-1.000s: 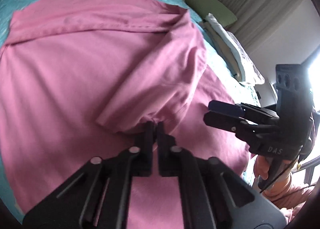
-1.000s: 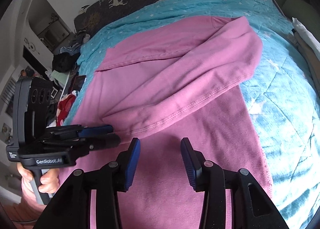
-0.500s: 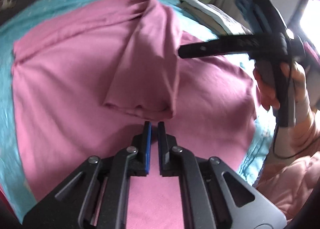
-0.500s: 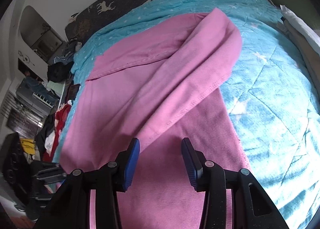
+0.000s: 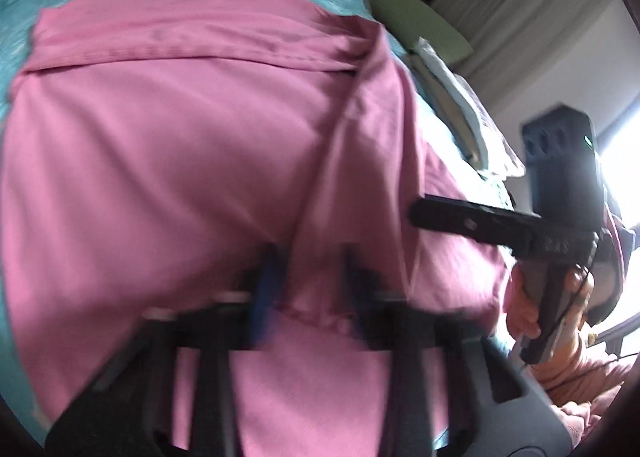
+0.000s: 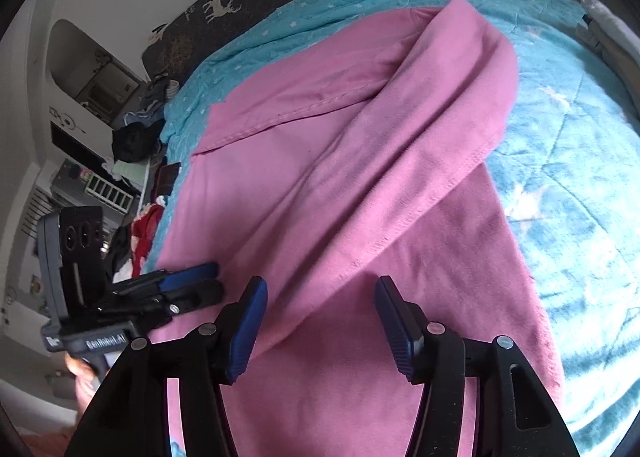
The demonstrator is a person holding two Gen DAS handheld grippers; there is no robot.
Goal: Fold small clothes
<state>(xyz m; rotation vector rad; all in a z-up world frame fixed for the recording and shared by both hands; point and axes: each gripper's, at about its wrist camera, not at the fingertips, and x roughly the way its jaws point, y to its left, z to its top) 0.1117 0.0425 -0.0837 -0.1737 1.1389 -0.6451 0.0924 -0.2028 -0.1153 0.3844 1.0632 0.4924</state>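
A pink garment point(image 6: 304, 185) lies spread on a teal bedspread point(image 6: 568, 161), with one sleeve point(image 6: 420, 145) folded diagonally across its body. In the left wrist view, which is blurred, my left gripper point(image 5: 310, 277) is open, its fingers standing either side of the sleeve's cuff end point(image 5: 320, 297) on the garment point(image 5: 160, 161). My right gripper point(image 6: 320, 317) is open and empty, low over the garment's lower part just below the sleeve edge. The left gripper point(image 6: 188, 289) shows at the left of the right wrist view; the right gripper point(image 5: 460, 213) shows at the right of the left wrist view.
A dark blanket with deer prints point(image 6: 248, 1) lies at the bed's far end. Green pillows point(image 5: 420, 25) and folded bedding point(image 5: 460, 105) lie along one side by curtains. Shelves and cluttered clothes point(image 6: 132, 225) stand beyond the bed's left edge.
My left gripper has let go of the sleeve, drawn back, then opened and moved forward around the cuff. The right gripper stays open and hovers over the garment.
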